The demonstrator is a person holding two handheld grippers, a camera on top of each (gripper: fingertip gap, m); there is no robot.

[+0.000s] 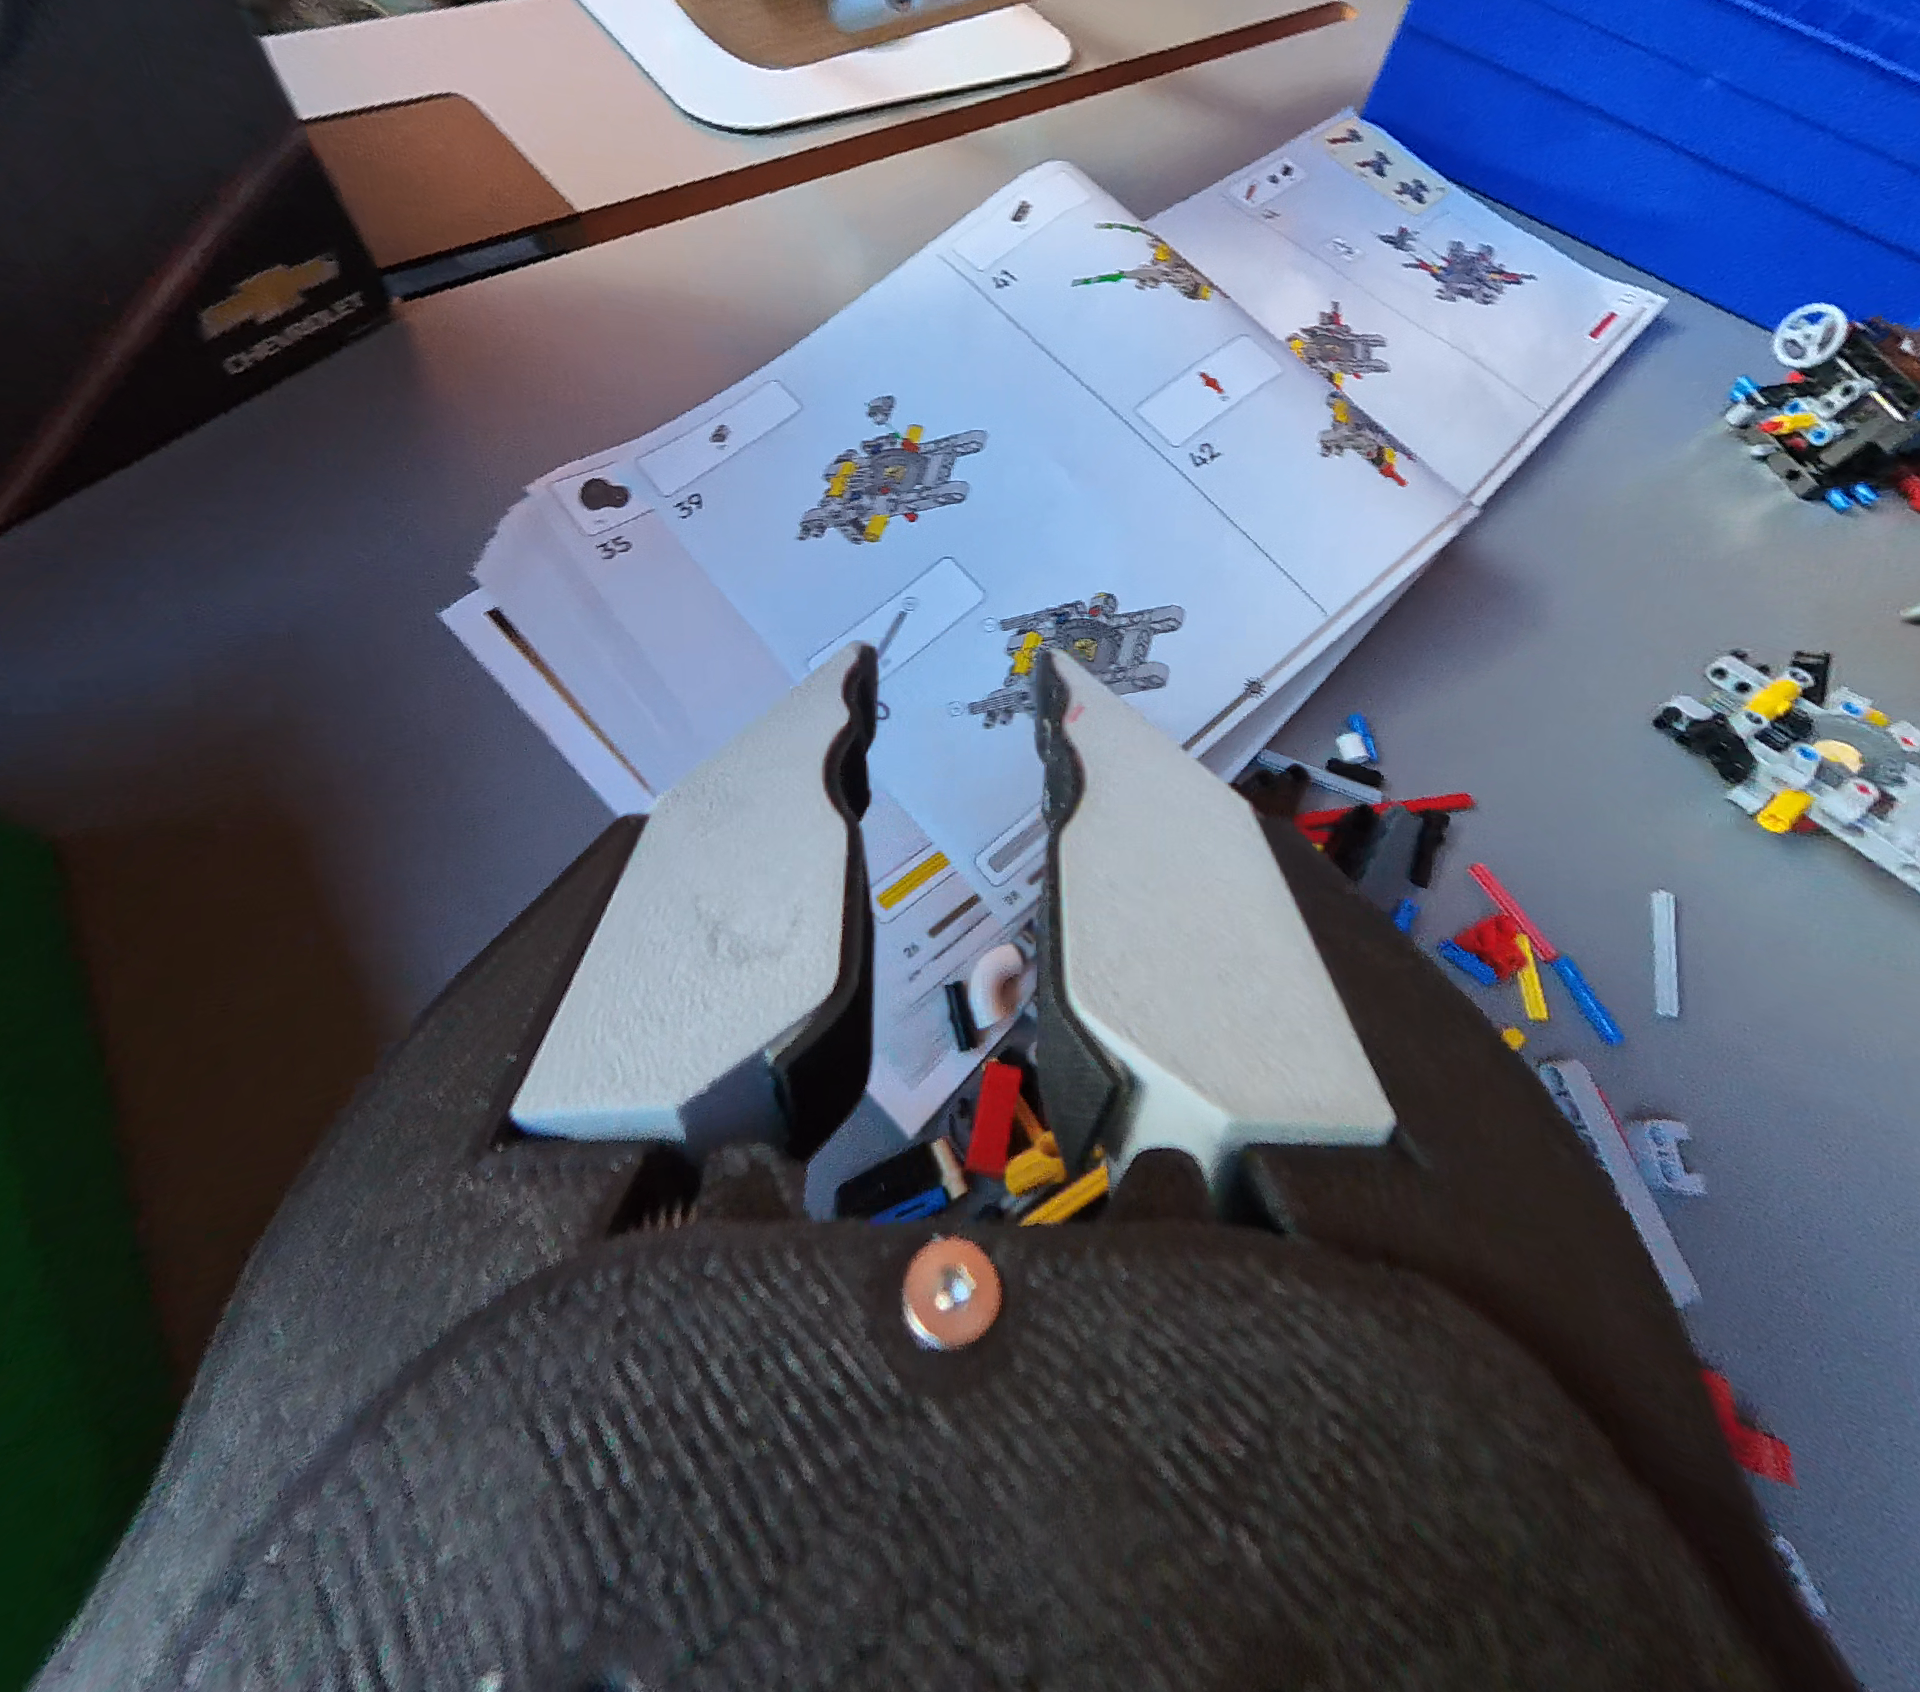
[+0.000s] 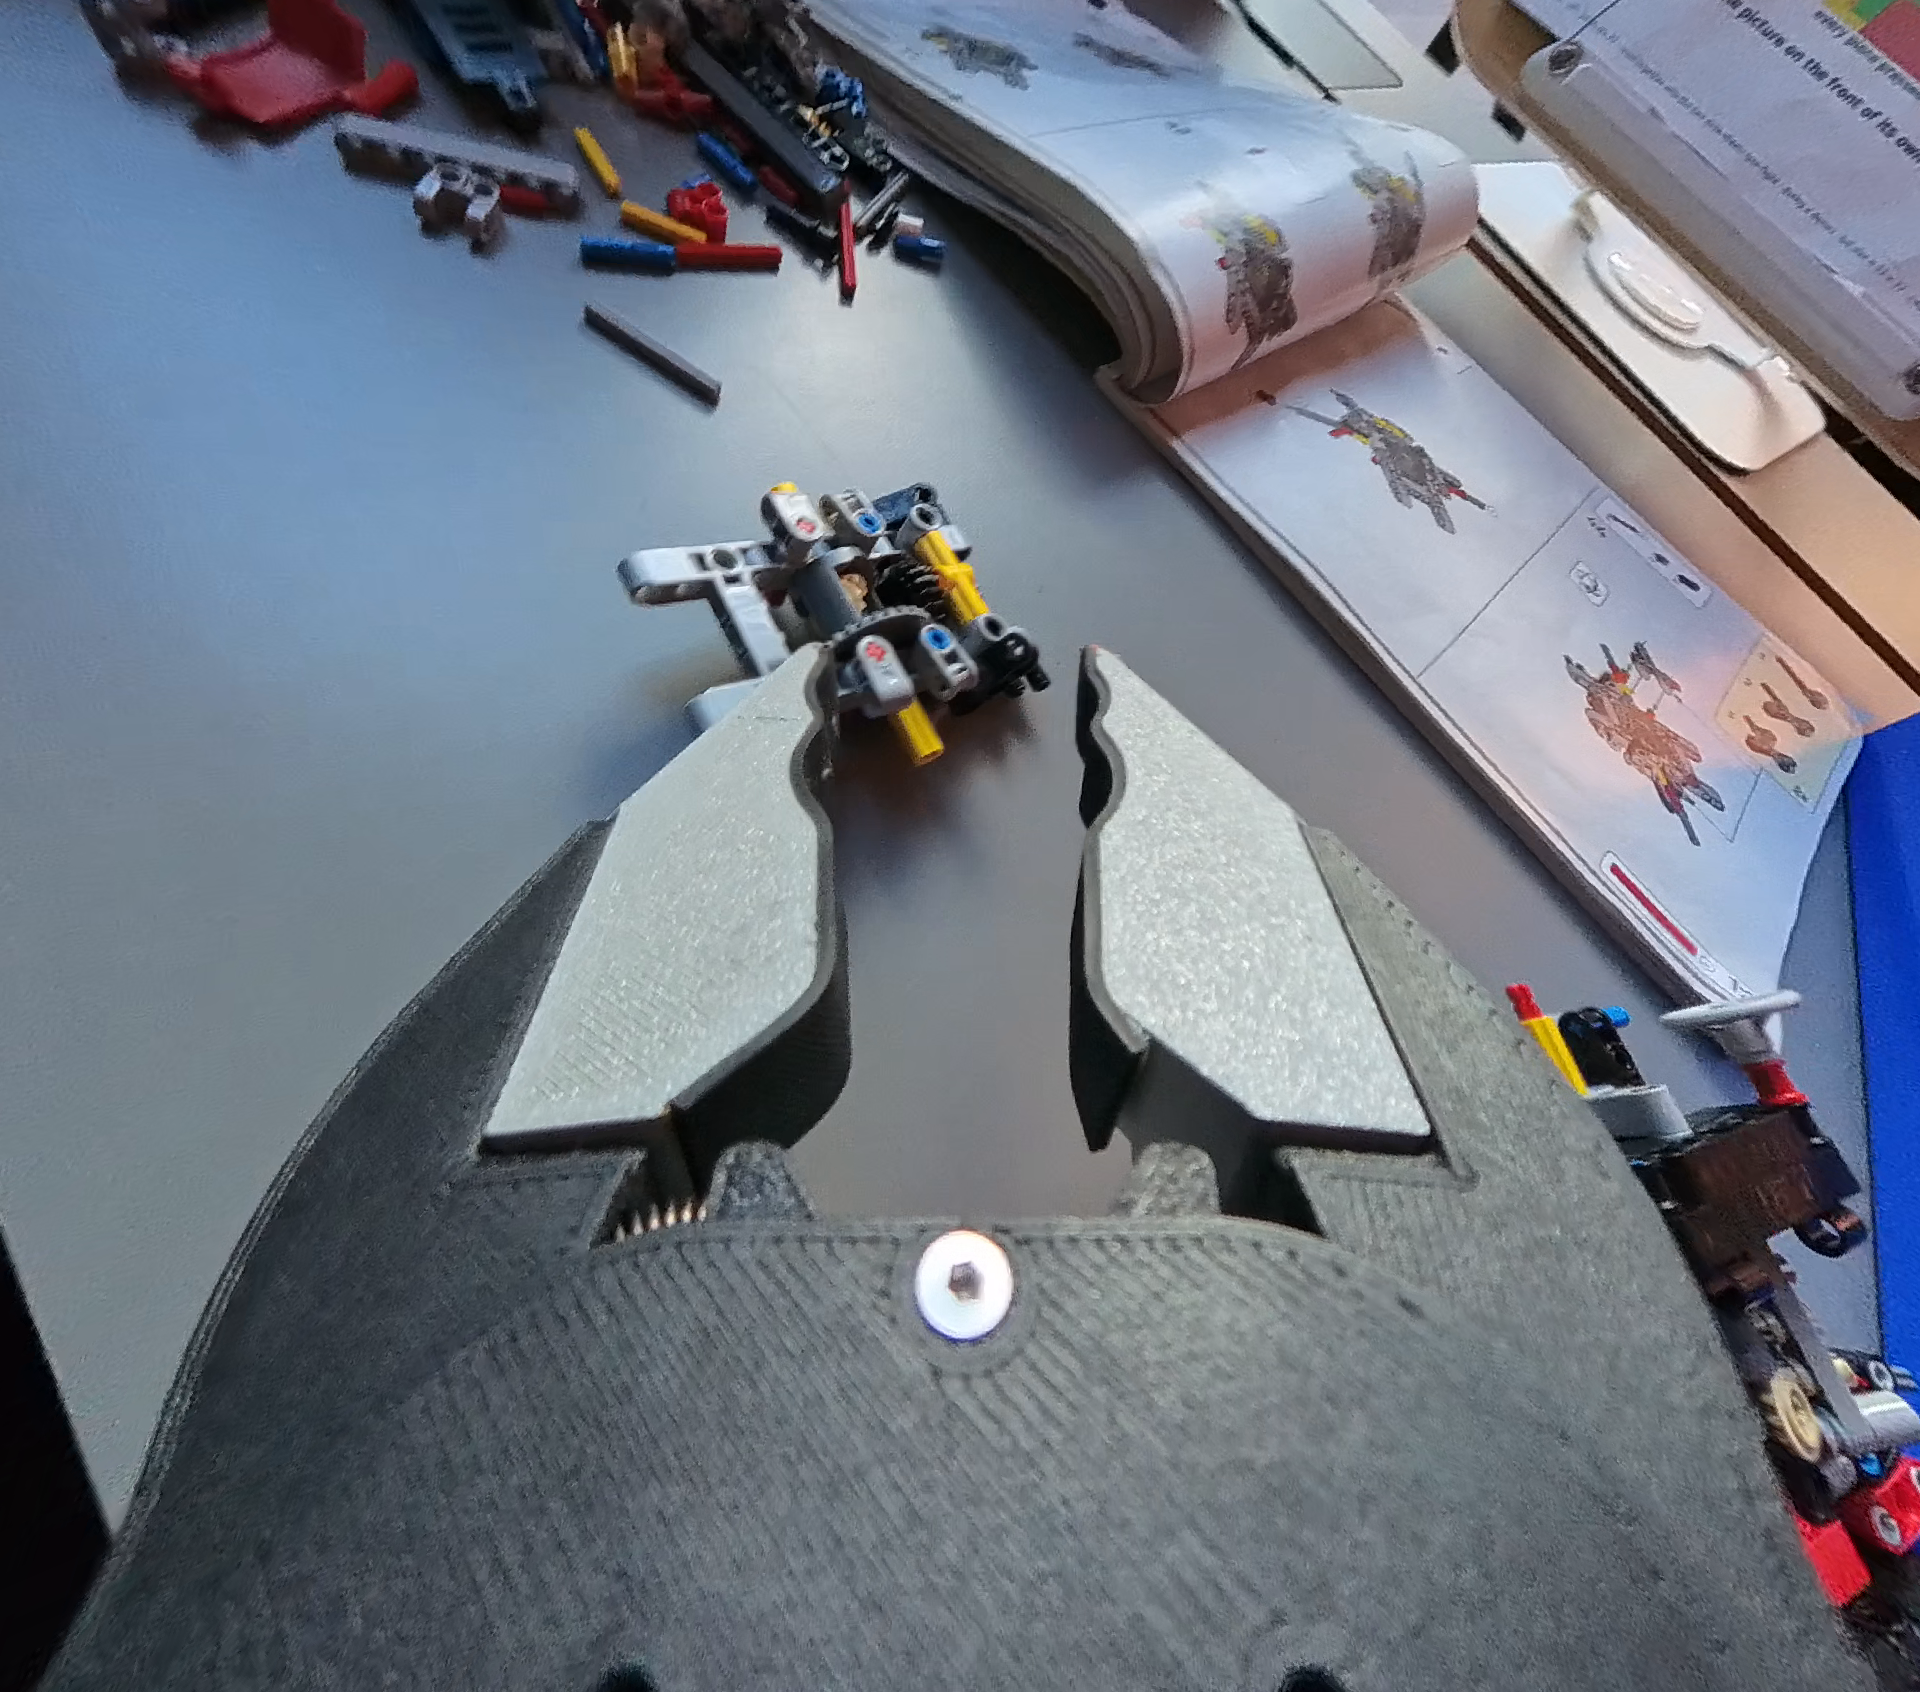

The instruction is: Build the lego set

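Note:
In the left wrist view my left gripper (image 1: 954, 660) is open, with nothing between its fingertips. It hovers over the near edge of an open instruction booklet (image 1: 1039, 416). Loose small building pieces (image 1: 997, 1123) lie on the table below its fingers. In the right wrist view my right gripper (image 2: 951, 660) is open just above the grey table. A small grey gear assembly with yellow axles (image 2: 873, 593) rests on the table in front of it. The left fingertip (image 2: 800, 686) is at the assembly's near side. The right fingertip (image 2: 1101, 686) stands apart from it.
Scattered coloured pieces (image 1: 1507, 946) and the gear assembly (image 1: 1808, 759) lie right of the booklet. A blue bin (image 1: 1662, 84), a black box (image 1: 156, 188) and a paper stand (image 1: 883, 11) ring the table. A partly built model (image 2: 1745, 1175) and a grey bar (image 2: 651, 354) flank my right gripper. The grippers' ends are close to 30 cm from one another.

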